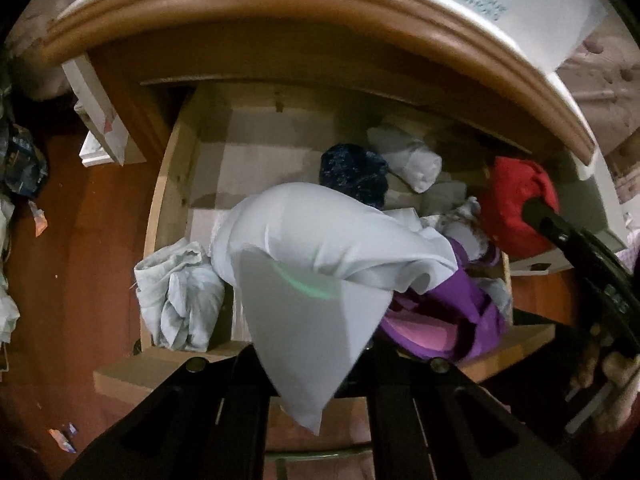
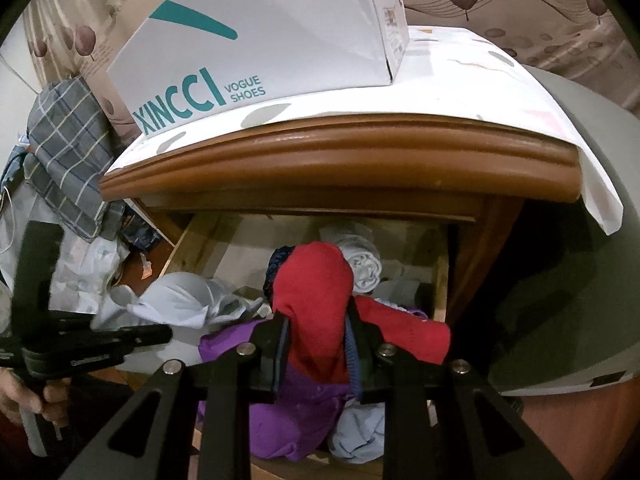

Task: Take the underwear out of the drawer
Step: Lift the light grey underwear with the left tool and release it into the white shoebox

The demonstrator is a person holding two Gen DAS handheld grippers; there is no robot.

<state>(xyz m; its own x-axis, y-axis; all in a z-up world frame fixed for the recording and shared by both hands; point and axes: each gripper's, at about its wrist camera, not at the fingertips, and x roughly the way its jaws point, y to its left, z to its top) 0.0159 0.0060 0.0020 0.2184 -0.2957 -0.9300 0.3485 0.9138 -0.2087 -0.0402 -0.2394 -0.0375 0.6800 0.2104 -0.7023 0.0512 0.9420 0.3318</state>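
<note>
The wooden drawer stands pulled out under the nightstand top. My left gripper is shut on a pale grey piece of underwear, which hangs above the drawer and hides the fingertips. My right gripper is shut on a red piece of underwear, held over the drawer's right side; the red piece also shows in the left wrist view. In the drawer lie a purple garment, a dark blue piece, a rolled white piece and a crumpled pale blue piece.
A white shoe box sits on the nightstand top, whose brown moulded edge overhangs the drawer. A plaid cloth and clutter lie to the left. A hand holds the left gripper's handle. Brown floor lies left of the drawer.
</note>
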